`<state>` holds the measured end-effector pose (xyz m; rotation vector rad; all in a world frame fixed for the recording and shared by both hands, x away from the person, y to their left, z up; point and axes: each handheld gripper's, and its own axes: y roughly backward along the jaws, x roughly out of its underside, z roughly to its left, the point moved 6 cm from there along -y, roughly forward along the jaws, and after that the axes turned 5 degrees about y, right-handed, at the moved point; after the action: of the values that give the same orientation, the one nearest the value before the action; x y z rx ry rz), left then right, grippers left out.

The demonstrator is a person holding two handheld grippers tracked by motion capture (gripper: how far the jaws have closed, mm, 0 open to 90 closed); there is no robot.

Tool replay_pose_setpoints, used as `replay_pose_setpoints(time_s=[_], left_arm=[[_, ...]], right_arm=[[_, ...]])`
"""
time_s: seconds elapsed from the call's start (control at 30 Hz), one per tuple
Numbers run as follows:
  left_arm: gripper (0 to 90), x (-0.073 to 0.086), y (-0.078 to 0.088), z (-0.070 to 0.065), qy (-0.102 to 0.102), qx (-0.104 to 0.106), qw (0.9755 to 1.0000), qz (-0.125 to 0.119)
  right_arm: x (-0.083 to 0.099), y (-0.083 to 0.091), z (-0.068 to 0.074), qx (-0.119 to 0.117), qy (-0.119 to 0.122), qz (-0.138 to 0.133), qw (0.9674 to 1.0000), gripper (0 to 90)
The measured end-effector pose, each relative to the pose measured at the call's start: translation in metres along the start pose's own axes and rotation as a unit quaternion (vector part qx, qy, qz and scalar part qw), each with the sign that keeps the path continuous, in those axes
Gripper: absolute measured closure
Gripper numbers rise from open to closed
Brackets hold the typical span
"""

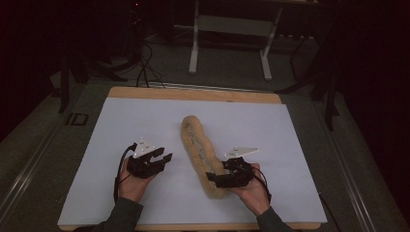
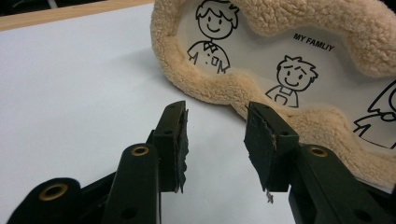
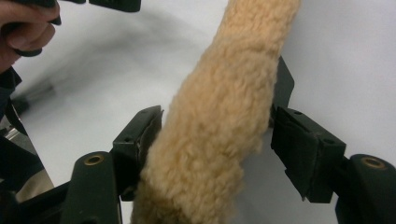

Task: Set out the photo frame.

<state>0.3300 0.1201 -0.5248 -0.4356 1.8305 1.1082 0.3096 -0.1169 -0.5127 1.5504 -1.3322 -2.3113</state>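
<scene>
Tan fleece pouch (image 1: 198,154) with clear cartoon-printed window lies lengthwise mid-worktop (image 1: 121,125). Right claw (image 1: 216,178) straddles its near end, jaws wide, pads not clearly pressing. Left claw (image 1: 162,158), left of pouch, stands open, empty.

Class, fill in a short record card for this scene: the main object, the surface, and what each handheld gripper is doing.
Main object: long tan fleecy plush frame with a wavy border, around a white panel of cartoon figures and the words MY FAMLIY
Surface: white sheet on a wooden table
Left gripper: jaws open, nothing between them, close beside the frame's edge, apart from it
Right gripper: jaws astride the frame's near end; one pad touches the fleece, the other stands clear
</scene>
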Motion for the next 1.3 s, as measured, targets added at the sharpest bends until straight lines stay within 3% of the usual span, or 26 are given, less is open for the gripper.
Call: replay_pose_setpoints(time_s=[0.7, 1.3], left_arm=[[58.7, 0.002, -0.002, 0.002, 0.004, -0.001, 1.0, 0.004], [59.1, 0.003, -0.002, 0.002, 0.006, -0.002, 1.0, 0.005]], right_arm=[[0.018, -0.011, 0.005, -0.008, 0.0, 0.012, 0.9999, 35.2], [0.019, -0.011, 0.011, -0.006, 0.025, 0.011, 0.9996, 51.1]])
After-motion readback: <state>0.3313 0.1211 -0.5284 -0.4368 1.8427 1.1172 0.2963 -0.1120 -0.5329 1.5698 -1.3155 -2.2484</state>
